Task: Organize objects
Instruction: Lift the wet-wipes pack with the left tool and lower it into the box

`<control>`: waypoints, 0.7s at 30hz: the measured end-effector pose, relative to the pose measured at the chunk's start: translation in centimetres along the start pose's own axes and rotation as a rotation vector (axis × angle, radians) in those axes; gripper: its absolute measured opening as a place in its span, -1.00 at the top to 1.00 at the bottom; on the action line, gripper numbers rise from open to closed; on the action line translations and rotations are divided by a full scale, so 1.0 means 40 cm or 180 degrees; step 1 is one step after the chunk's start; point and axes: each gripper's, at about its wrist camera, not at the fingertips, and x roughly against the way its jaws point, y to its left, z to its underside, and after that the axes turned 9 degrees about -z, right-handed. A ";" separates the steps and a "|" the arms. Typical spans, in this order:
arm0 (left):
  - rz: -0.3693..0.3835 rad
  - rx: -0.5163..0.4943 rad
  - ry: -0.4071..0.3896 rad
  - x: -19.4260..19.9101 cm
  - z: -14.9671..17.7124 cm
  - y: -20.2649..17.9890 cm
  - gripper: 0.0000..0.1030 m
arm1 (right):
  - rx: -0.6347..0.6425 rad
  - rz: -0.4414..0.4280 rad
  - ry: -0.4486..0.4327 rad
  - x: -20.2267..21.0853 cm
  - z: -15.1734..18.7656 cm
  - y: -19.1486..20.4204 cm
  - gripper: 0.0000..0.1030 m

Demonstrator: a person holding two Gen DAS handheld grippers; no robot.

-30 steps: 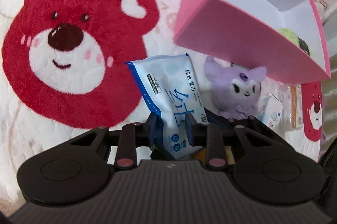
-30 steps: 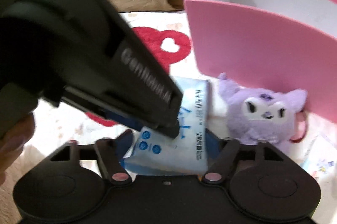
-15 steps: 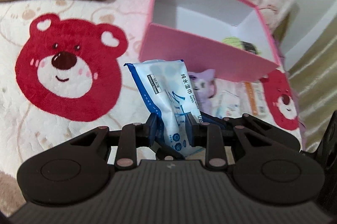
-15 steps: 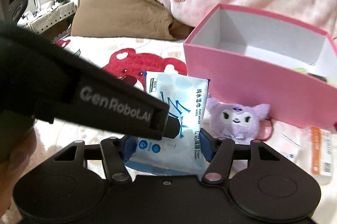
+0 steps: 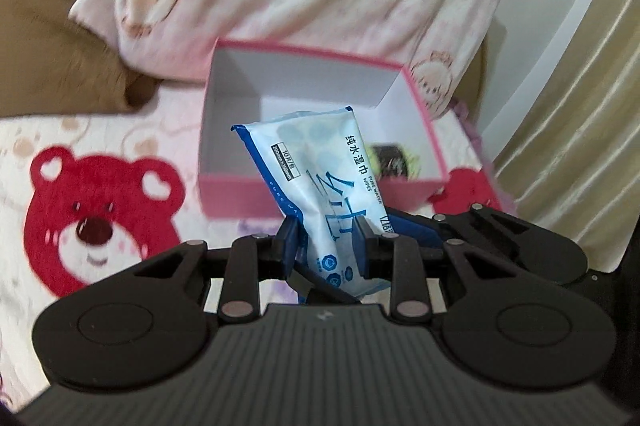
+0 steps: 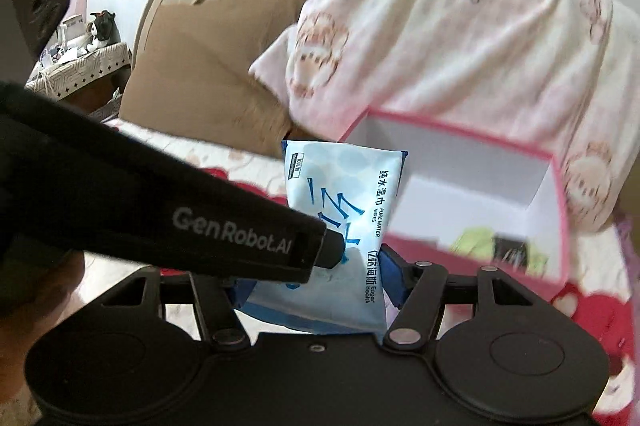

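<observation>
A soft, glossy light-blue plastic pack of wet wipes (image 5: 320, 194), flat and oblong with crimped dark-blue end seams, is held in the air in front of an open pink cardboard box (image 5: 240, 202). The box is rectangular with smooth white inner walls. The pack's long axis is seen running up from the jaws, its top leaning left in the left wrist view, printed face toward the cameras. The left gripper (image 5: 327, 246) is pinched narrowly on the pack's lower part. The right gripper (image 6: 316, 282) is clamped across the pack's (image 6: 344, 210) width near its bottom seam. A fleecy white blanket with red bear print (image 5: 100, 226) lies below. A yellow-green and black item (image 5: 394, 158) rests inside the box, too blurred to identify.
</observation>
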 end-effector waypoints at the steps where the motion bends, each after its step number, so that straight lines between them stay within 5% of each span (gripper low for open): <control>1: 0.0002 -0.0009 0.0003 -0.004 -0.020 -0.005 0.47 | 0.0026 -0.0005 -0.0002 0.006 -0.011 -0.011 -0.30; 11: 0.0128 -0.0027 0.0221 -0.139 -0.193 -0.017 0.47 | -0.0052 -0.0216 0.0055 -0.087 -0.123 -0.175 -0.36; 21: 0.0045 0.0017 0.0356 -0.338 -0.267 -0.011 0.47 | -0.0401 -0.0345 0.0286 -0.257 -0.152 -0.322 -0.35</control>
